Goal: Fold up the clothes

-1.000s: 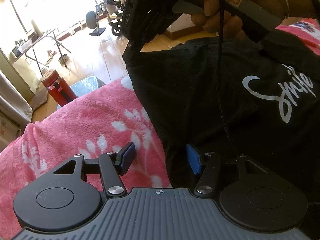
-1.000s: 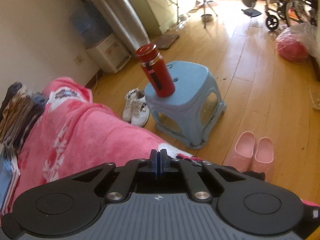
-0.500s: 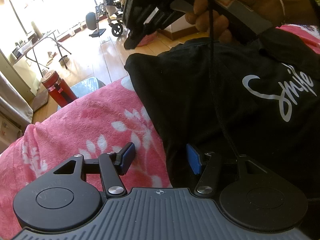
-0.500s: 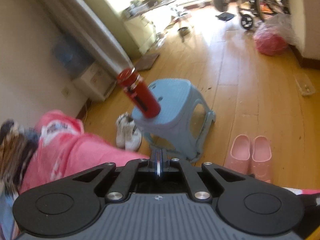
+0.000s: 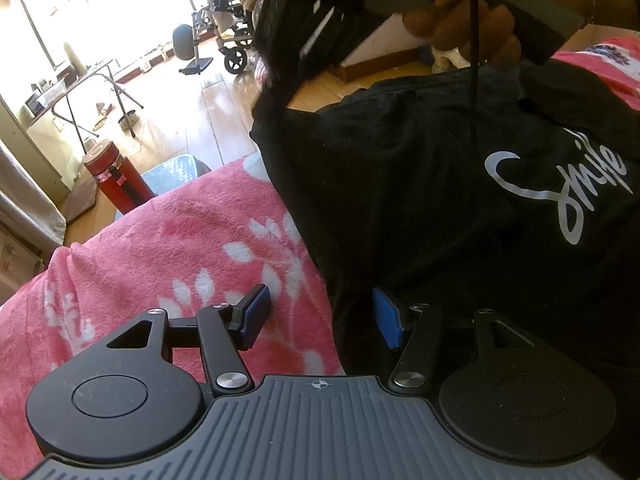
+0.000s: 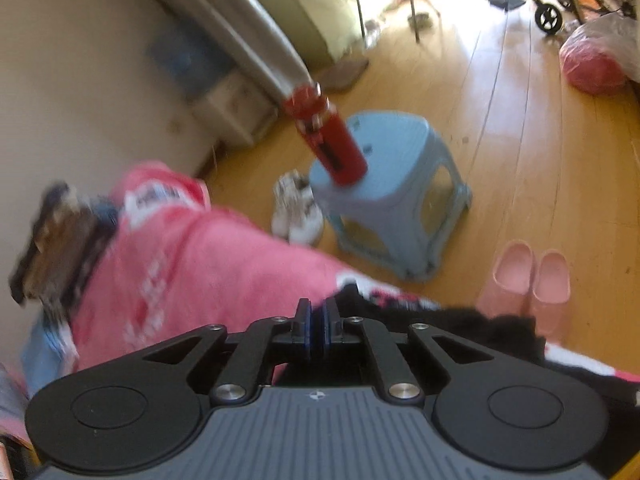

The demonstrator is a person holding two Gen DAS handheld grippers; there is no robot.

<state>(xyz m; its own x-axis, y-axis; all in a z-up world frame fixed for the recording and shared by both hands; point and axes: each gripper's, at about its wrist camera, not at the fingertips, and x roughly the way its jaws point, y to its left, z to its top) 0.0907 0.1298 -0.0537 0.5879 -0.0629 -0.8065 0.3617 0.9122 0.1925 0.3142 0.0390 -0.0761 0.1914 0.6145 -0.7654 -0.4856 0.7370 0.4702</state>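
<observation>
- Left wrist view: the left gripper (image 5: 320, 316) hangs over the near edge of a black T-shirt (image 5: 420, 200) that lies spread on a pink flowered blanket (image 5: 192, 248).
- Its jaws stand moderately apart. The left blue pad is over the blanket, the right blue pad over the shirt's hem; neither pad presses the cloth.
- The shirt bears white script lettering (image 5: 560, 192) at the right side of the view.
- At the far edge of the shirt, a hand (image 5: 472, 20) holds the right gripper (image 5: 304, 40) above the shirt's far corner. A black cable hangs from it over the cloth.
- Right wrist view: the right gripper (image 6: 317, 328) has a narrow slit between its blue pads; the jaws have just been opening. Nothing is visible between them.
- Black cloth lies just beyond and to the right of its fingers, on the blanket's edge.
- A red bottle (image 6: 328, 136) stands on a light-blue stool (image 6: 396, 196) on the wooden floor (image 6: 540, 152), beyond the blanket.
- White shoes (image 6: 296, 212) sit left of the stool; pink slippers (image 6: 528, 276) sit to its near right.
- This view is blurred.
</observation>
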